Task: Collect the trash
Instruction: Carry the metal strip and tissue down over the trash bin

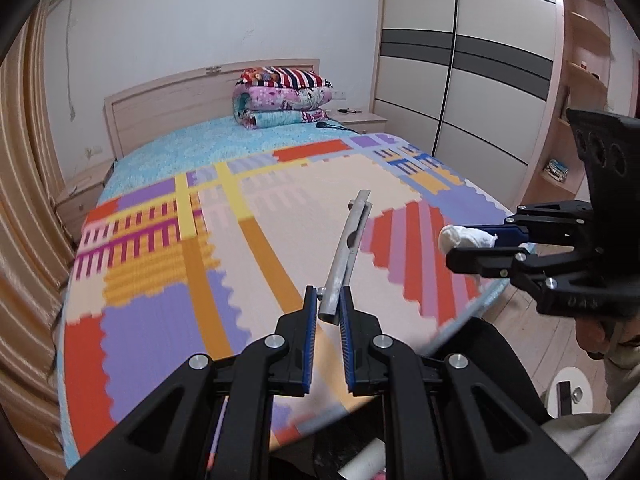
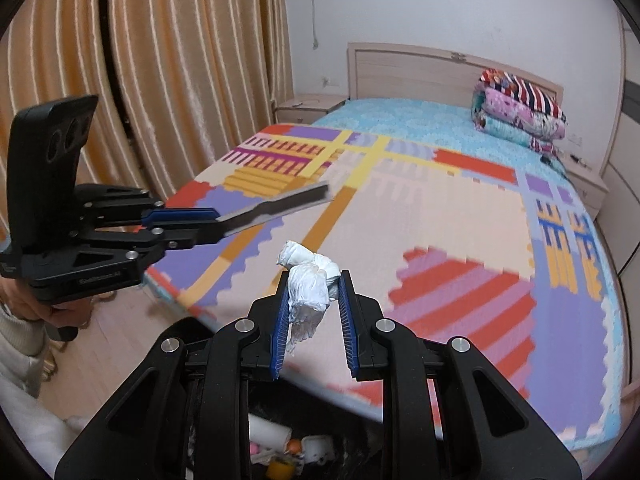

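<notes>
Left claw [image 1: 328, 300] is clamping a grey metal strip [image 1: 346, 246] over the bed [image 1: 160, 264]; right claw [image 2: 312, 300] is gripping crumpled white tissue [image 2: 308, 284], sticking out forward.

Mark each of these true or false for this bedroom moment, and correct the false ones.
1. The left gripper holds a flat grey metal strip. True.
2. The right gripper is empty. False: its jaws are closed on a crumpled white tissue.
3. A stack of folded quilts sits at the headboard end of the bed. True.
4. The quilts lie on the floor beside the curtain. False: they rest on the bed; the curtain hangs along its far side.
5. The patterned blanket is plain white. False: it has coloured blocks and stripes.
</notes>
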